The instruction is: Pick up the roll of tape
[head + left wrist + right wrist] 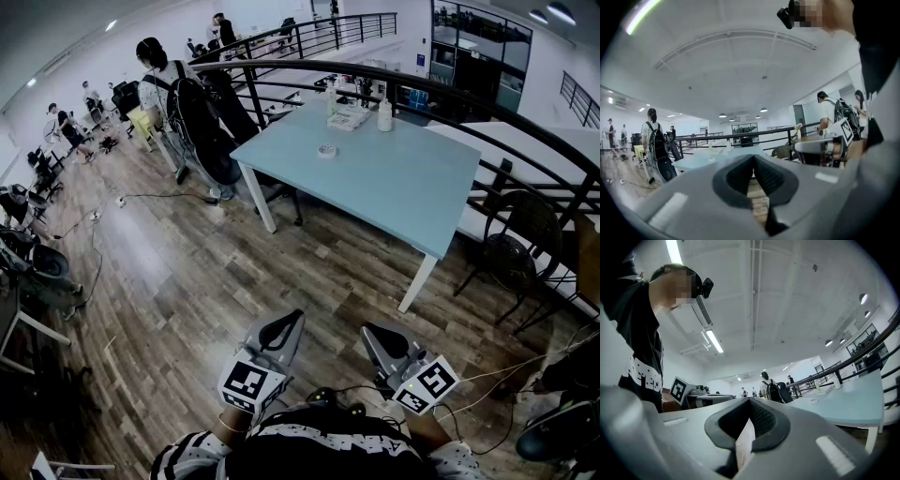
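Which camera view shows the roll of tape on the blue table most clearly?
The head view: from above, the roll of tape lies plainly on the table. Both gripper views see the table low and far, the roll too small to tell.

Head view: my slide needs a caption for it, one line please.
Left tongs and right tongs, shut and empty, face the blue table bearing the roll of tape.

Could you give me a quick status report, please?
Left tool shut, empty. Right tool shut, empty. Roll of tape on blue table, far ahead, untouched. Only wood floor between.
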`<state>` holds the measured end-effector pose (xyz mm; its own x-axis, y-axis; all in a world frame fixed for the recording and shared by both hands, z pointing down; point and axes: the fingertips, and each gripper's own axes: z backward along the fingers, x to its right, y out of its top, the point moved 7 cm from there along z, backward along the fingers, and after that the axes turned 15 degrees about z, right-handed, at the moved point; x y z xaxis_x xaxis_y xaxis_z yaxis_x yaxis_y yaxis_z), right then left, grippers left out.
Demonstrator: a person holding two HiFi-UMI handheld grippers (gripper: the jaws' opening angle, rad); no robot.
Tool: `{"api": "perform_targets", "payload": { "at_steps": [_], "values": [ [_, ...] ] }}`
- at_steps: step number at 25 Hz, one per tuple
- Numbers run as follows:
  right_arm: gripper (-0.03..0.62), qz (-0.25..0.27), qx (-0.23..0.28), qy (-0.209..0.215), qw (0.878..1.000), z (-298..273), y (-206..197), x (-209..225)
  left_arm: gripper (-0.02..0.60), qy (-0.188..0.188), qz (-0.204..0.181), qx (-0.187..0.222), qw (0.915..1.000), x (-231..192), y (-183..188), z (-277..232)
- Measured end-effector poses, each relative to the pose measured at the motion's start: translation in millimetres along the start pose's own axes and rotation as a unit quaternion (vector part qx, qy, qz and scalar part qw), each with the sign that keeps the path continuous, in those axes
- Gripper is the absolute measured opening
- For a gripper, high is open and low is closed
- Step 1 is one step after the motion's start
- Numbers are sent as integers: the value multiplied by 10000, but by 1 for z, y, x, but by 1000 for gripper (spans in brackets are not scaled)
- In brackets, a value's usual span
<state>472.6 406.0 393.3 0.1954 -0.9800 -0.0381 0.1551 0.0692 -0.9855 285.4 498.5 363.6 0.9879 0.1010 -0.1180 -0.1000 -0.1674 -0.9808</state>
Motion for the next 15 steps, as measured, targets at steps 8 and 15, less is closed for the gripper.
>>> {"api": "perform_targets", "payload": {
  "at_steps": [8,15],
  "values": [
    [3,-39,101,120,9999,3,-3,12,0,207,6,-4,9998,7,3,-6],
    [3,-328,204,65,9992,14,-8,14,0,291,154,-161,9993,15,-1,-5]
  ]
}}
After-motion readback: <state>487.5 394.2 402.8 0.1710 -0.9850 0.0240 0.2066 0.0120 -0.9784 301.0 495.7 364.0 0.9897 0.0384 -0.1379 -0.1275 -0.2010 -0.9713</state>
